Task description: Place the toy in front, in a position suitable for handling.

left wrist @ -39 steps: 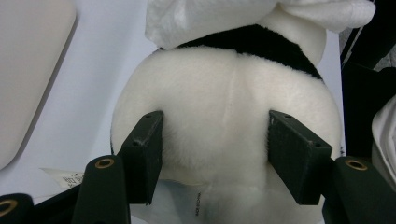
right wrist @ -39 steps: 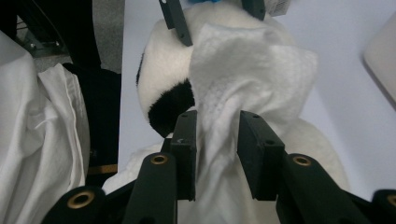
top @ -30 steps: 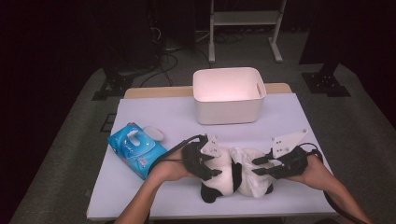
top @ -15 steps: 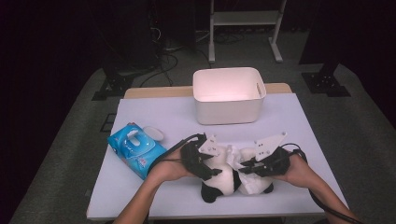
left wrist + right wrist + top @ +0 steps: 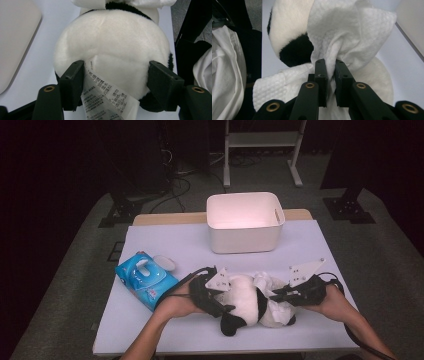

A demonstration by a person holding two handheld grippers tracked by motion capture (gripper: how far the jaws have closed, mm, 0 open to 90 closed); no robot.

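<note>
On the white table, far left, lies the blue wet-wipe pack, flat, its lid flap open toward the far side. It sits just beside my left forearm and apart from the toy.

My left gripper comes next, at the near centre. In the left gripper view its jaws stand either side of the panda plush toy, pads pressed into the white fur of its rounded body. The printed care label hangs out between the jaws, against the left one. I record this gripper as clamped on the toy.

The toy lies on its side at the near centre of the table, between my two grippers, black limb pointing to the near edge.

A crumpled white wipe lies draped over the toy's right part. In the right gripper view my right gripper has its jaws closed tight on a bunched fold of that wipe, held against the toy's white and black fur. More of the sheet lies under the jaws.

Far centre stands the white storage bin, upright, well apart from the toy. Its visible interior holds nothing I can make out.
</note>
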